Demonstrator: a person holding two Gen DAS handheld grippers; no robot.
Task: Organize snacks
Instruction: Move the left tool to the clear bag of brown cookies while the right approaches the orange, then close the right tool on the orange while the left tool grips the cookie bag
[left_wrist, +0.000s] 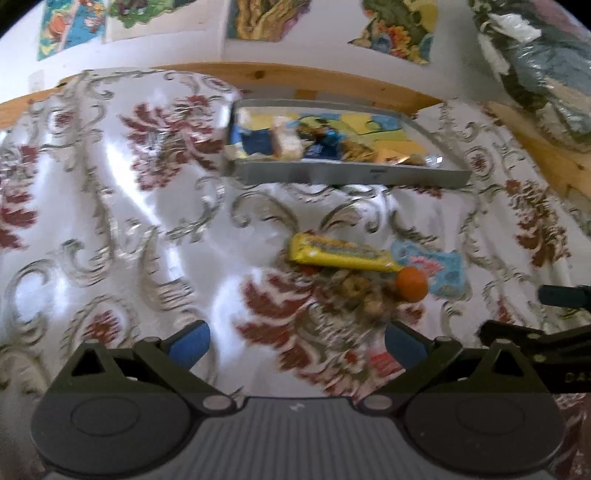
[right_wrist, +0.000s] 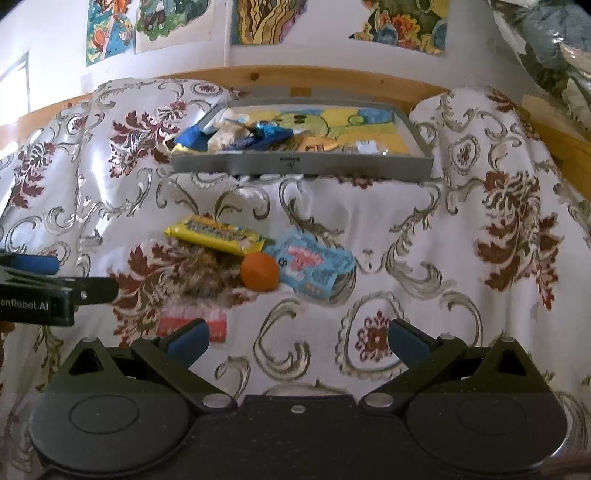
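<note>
Loose snacks: yellow bar (right_wrist: 216, 233), orange ball (right_wrist: 259, 272) and blue packet (right_wrist: 313, 266) touch in a cluster in front of the grey tray (right_wrist: 295, 164); likely awaiting sorting.
Tray: already holds wrappers.
Left hand-held gripper (left_wrist: 297, 345): wide open, empty.
Right hand-held gripper (right_wrist: 297, 341): wide open, empty; nearer than the cluster.

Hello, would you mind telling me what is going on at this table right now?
A person is sorting snacks with two handheld grippers. The left gripper and right gripper are both open and hold nothing. Several wrapped snacks already lie in the grey tray. A yellow bar, an orange ball, a blue packet and a red packet lie loose on the tablecloth.
</note>
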